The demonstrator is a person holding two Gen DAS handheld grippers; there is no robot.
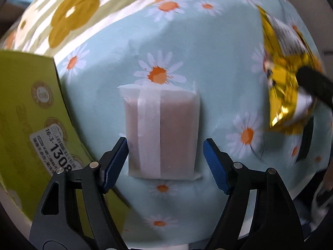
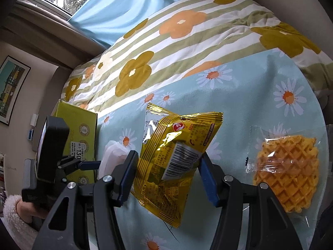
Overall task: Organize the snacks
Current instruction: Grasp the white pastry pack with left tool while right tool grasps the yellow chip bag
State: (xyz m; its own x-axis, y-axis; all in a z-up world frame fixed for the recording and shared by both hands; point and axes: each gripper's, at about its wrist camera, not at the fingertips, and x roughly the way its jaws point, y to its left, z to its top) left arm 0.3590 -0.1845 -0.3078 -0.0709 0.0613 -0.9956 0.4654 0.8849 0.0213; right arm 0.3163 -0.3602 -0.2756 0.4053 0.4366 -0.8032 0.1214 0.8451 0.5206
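A pinkish-brown bar in a clear wrapper (image 1: 162, 131) lies on the daisy cloth (image 1: 208, 62). My left gripper (image 1: 165, 156) is open, its blue-padded fingers on either side of the bar's near end, the left pad touching or nearly touching it. My right gripper (image 2: 166, 173) is shut on a gold foil snack bag (image 2: 177, 158), held tilted above the cloth; the bag also shows at the right of the left wrist view (image 1: 287, 79). A wrapped waffle (image 2: 287, 170) lies to the right. The left gripper shows at the left of the right wrist view (image 2: 89, 164).
A green cardboard box (image 1: 31, 125) stands at the left, close to my left gripper; it also shows in the right wrist view (image 2: 83, 129). A striped flowered blanket (image 2: 166, 41) lies behind the daisy cloth. A window and blue curtain are beyond.
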